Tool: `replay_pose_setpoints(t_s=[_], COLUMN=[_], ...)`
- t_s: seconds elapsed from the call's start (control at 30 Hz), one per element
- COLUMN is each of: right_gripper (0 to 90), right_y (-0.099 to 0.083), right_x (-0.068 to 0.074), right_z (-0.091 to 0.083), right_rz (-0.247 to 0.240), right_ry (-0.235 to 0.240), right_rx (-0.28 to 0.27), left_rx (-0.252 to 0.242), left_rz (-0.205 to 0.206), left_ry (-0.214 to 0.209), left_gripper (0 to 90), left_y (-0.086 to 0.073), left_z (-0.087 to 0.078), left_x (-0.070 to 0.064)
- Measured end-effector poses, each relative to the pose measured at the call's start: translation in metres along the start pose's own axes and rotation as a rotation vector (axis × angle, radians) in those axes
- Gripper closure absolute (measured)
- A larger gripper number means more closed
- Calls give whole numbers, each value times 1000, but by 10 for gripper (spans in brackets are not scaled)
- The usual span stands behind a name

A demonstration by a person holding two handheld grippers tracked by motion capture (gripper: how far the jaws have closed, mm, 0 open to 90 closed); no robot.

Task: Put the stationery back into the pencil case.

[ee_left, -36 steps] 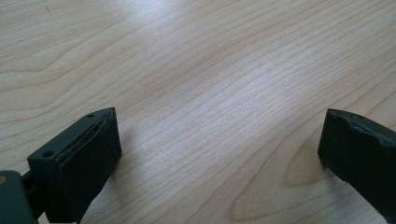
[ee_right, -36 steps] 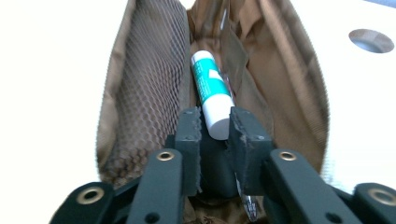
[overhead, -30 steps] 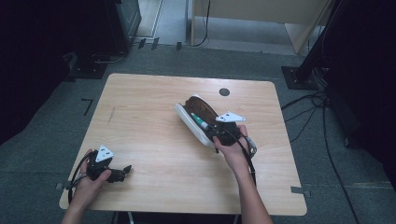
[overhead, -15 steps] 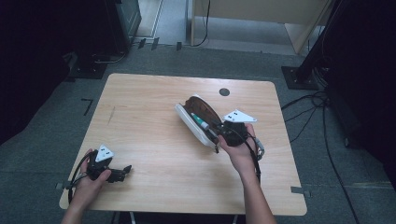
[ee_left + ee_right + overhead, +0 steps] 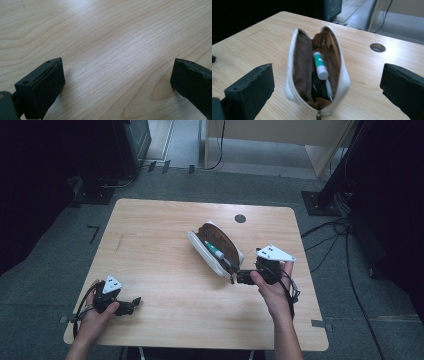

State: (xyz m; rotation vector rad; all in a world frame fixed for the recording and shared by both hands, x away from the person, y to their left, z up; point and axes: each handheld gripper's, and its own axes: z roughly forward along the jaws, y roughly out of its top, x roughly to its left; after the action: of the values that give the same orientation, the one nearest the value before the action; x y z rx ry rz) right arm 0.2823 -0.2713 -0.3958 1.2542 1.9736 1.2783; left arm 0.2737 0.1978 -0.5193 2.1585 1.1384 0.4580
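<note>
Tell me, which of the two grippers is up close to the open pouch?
The right gripper: its open fingers face the white pencil pouch holding a green-and-white tube. The left gripper rests at the table's near left corner, over bare wood.

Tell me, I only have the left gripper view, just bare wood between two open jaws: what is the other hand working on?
Observer: The right gripper points at an open white pouch near the table's middle.
Operator: Anything in the pouch?
Observer: Yes, a white and green tube lies on its brown lining.
Operator: Has the right gripper grabbed it?
Observer: No, its jaws stand wide open either side of the pouch's near end.
</note>
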Motion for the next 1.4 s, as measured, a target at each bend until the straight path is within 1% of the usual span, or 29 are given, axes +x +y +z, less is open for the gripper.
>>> replay_pose_setpoints(t_s=[0.27,0.47,0.7,0.93,1.27,1.37,1.4], right_gripper=[0,0,0,0,0,0,0], right_y=[-22,-39,-56,-74,-105,-115,-118], right_x=[-22,-35,-49,-62,-81,-87,-89], right_z=[-13,-22,-32,-41,-53,-58,-59], right_rz=[38,68,91,102,147,173,173], right_ry=[-49,-87,-118,-140,-187,-202,-207], right_rx=[25,45,68,83,118,132,136], left_rx=[1,1,1,2,2,2,2], left_rz=[1,1,2,2,2,1,1], left_ry=[0,0,1,2,2,2,3], left_gripper=[0,0,0,0,0,0,0], left_y=[0,0,0,0,0,0,0], left_z=[0,0,0,0,0,0,0], left_x=[0,0,0,0,0,0,0])
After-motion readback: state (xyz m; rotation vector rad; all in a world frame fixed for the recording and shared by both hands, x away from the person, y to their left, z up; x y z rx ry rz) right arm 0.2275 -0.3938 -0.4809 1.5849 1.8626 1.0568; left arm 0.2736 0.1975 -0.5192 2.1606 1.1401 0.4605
